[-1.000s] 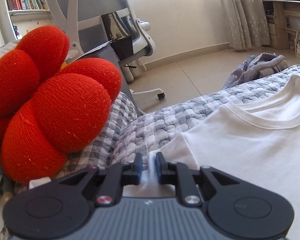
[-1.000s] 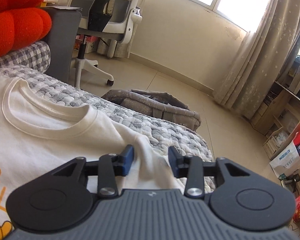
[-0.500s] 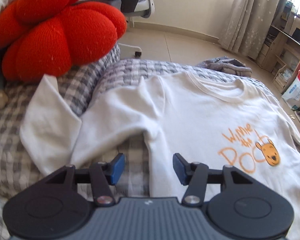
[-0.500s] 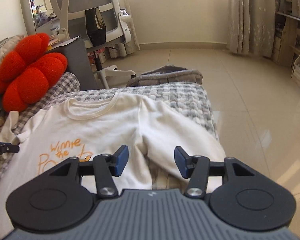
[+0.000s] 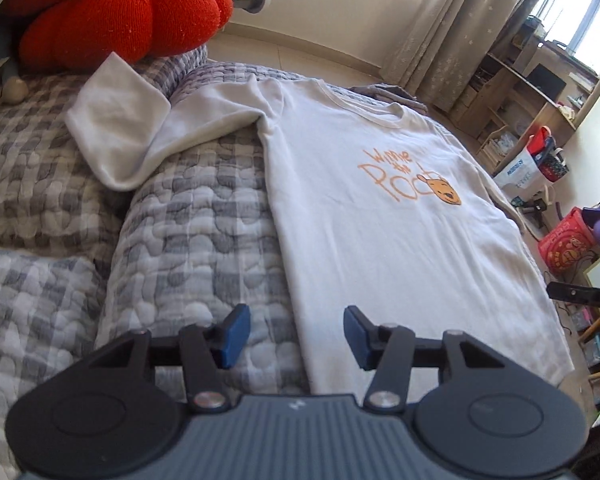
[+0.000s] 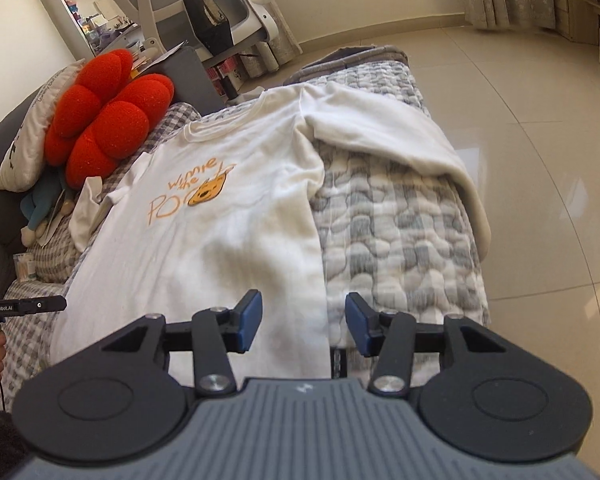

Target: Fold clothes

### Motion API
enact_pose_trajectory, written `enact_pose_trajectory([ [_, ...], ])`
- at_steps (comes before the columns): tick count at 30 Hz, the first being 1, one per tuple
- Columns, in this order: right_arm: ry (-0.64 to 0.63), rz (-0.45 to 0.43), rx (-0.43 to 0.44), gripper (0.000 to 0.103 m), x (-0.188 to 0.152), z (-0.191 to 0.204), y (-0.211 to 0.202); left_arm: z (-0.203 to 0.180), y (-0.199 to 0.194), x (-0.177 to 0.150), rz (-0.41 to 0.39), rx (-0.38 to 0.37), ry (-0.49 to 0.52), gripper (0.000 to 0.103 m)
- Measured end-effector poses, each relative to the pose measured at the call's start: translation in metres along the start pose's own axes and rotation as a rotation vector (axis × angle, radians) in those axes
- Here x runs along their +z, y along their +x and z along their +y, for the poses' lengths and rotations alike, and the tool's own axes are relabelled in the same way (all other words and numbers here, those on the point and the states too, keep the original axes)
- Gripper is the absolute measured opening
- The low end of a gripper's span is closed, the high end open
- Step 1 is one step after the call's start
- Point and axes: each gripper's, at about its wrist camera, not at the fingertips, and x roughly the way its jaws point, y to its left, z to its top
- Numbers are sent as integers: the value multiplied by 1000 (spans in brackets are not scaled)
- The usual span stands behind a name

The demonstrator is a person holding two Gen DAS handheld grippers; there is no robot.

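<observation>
— Two grippers hover at the bottom of each frame. Why so low on the shirt (image 5: pixel 380 240)?

— It lies flat, print up, on the grey checked quilt (image 5: pixel 204 232), sleeves spread, likely ready for a first fold. The left gripper (image 5: pixel 296 334) and right gripper (image 6: pixel 303 322) each straddle a side edge near the hem; both jaws are closing, pads apart, pressing on nothing.

— Anything in the way?

— A red cushion (image 6: pixel 104 120) sits near the upper-left sleeve, and the right sleeve (image 6: pixel 420 152) droops off the quilt's edge.
</observation>
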Motion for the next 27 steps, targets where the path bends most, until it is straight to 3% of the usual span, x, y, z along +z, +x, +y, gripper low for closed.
enact_pose_trajectory([
  [10, 161, 71, 124, 42, -31, -32, -28, 21, -26, -51, 96, -165, -113, 43],
  [20, 155, 185, 213, 42, -41, -35, -32, 26, -14, -67, 164, -217, -171, 41],
  [26, 159, 208, 211, 28, -43, -38, -30, 20, 3, -76, 206, -185, -171, 21],
  [27, 159, 213, 208, 23, -43, -38, -30, 20, 3, -76, 200, -195, -184, 12],
])
